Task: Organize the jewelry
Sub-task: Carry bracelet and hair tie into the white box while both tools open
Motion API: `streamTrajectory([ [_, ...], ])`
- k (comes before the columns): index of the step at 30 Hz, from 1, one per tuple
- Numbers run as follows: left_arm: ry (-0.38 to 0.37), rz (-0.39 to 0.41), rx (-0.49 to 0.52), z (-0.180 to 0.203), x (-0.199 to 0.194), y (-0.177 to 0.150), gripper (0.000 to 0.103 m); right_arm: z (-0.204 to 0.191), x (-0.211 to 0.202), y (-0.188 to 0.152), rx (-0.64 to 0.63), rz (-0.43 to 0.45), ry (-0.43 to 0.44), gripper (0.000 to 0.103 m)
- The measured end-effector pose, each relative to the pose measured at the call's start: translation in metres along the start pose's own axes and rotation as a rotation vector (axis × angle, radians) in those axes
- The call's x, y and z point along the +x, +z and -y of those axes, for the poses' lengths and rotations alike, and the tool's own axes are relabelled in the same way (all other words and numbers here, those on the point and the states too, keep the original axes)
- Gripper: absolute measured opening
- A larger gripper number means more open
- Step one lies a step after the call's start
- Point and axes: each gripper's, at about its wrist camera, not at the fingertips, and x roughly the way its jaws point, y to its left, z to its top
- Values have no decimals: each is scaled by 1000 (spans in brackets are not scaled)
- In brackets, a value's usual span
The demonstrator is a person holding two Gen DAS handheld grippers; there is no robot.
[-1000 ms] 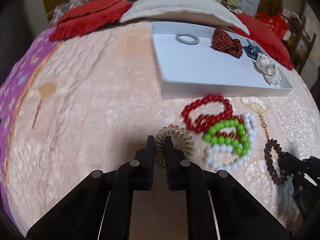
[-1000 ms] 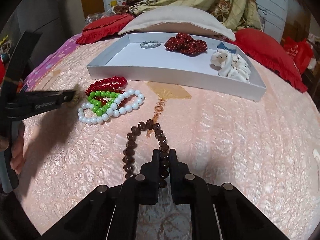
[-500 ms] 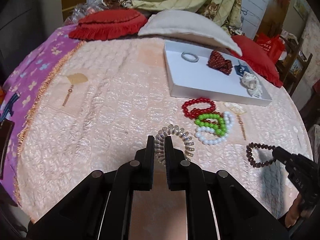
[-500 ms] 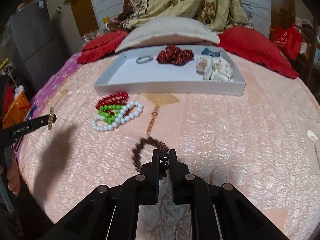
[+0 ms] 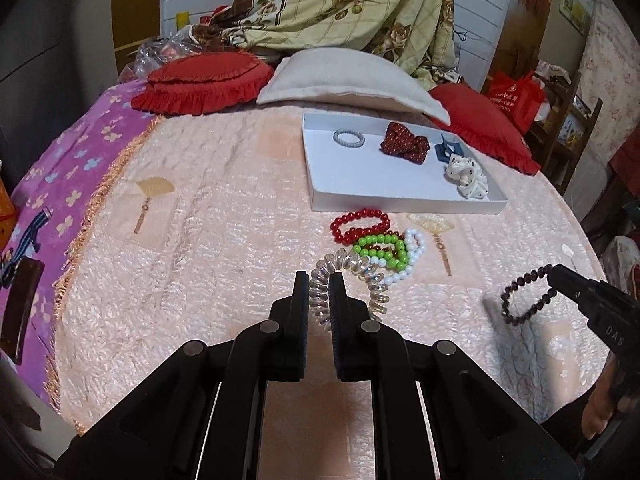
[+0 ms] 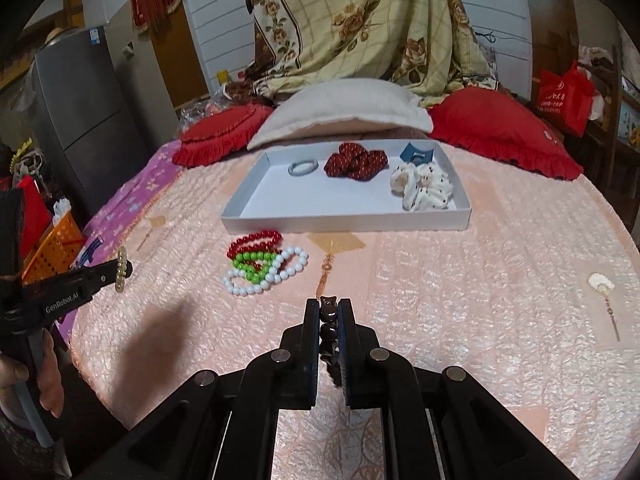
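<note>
My left gripper [image 5: 319, 280] is shut on a clear spiral hair tie [image 5: 352, 280] and holds it above the bed. My right gripper [image 6: 329, 305] is shut on a dark brown bead bracelet [image 6: 329, 332], also lifted; the bracelet hangs from the right gripper in the left wrist view [image 5: 528, 300]. A white tray [image 5: 360, 196] lies at the back, holding a grey ring [image 5: 349, 137], a red scrunchie [image 5: 406, 145], a blue clip [image 5: 448, 148] and a white dotted scrunchie [image 5: 466, 176]. Red [image 5: 360, 224], green [image 5: 380, 246] and white [image 5: 412, 256] bead bracelets lie in front of the tray.
The bed has a peach quilted cover [image 5: 200, 240]. Red cushions [image 5: 204, 80] and a beige pillow [image 5: 348, 80] line the back. A purple blanket [image 5: 60, 184] hangs at the left edge. A fridge [image 6: 80, 120] and an orange basket [image 6: 52, 248] stand at the left.
Both grippers have risen and drawn back from the bed, lifting the spiral hair tie and the brown bracelet off the cover. The bracelets in front of the tray have not moved.
</note>
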Motion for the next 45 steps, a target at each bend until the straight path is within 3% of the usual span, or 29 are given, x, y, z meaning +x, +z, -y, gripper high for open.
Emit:
streamTrajectory([
  [8, -13, 10, 18, 2, 0, 17, 8, -2, 2, 29, -23, 14, 3, 8],
  [17, -46, 9, 96, 25, 29, 65, 8, 6, 26, 77, -34, 21, 7, 8],
  [28, -4, -68, 153, 37, 125, 139, 8, 26, 94, 146, -6, -5, -13, 8],
  [33, 21, -133, 125, 35, 179, 158, 8, 19, 138, 165, -8, -48, 11, 8],
  [39, 48, -211, 85, 32, 231, 169, 8, 19, 181, 175, 50, -96, 96, 8],
  [45, 67, -281, 57, 28, 263, 175, 8, 43, 223, 163, 121, -172, 67, 8],
])
